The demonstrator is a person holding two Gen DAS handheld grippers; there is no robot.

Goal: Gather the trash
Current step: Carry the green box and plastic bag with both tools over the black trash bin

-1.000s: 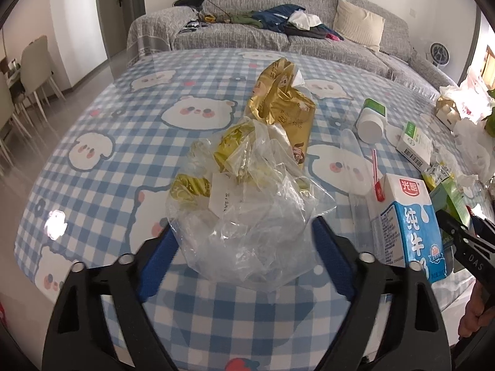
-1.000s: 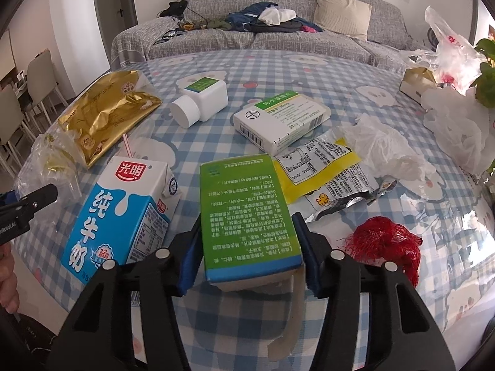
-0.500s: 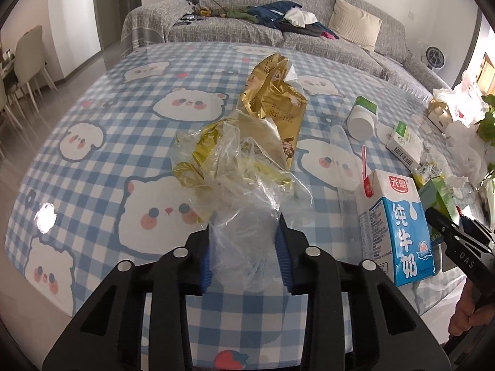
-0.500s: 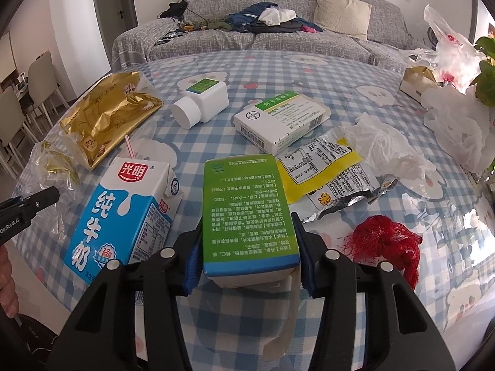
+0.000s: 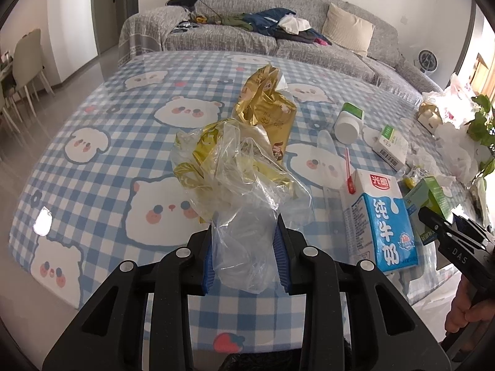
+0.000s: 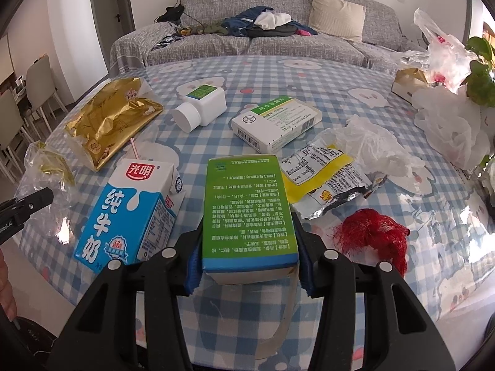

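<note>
My left gripper (image 5: 245, 247) is shut on a crumpled clear plastic bag (image 5: 238, 191) with gold wrappers inside, held just above the checked tablecloth (image 5: 102, 167). My right gripper (image 6: 247, 253) is shut on a green medicine box (image 6: 246, 204), lifted slightly off the table. A blue and white milk carton (image 6: 123, 213) with a straw lies left of the green box; it also shows in the left wrist view (image 5: 379, 219). A gold foil bag (image 5: 269, 114) lies behind the plastic bag.
A white pill bottle (image 6: 201, 108), a white and green medicine box (image 6: 275, 123), a yellow printed wrapper (image 6: 321, 182), crumpled white plastic (image 6: 371, 145) and a red net (image 6: 374, 238) lie on the table. Plastic bags and a plant (image 6: 451, 71) stand at the right. A grey sofa (image 6: 278, 34) is behind.
My left gripper closed on the clear plastic bag and has raised it a little. My right gripper kept its hold on the green box and barely moved.
</note>
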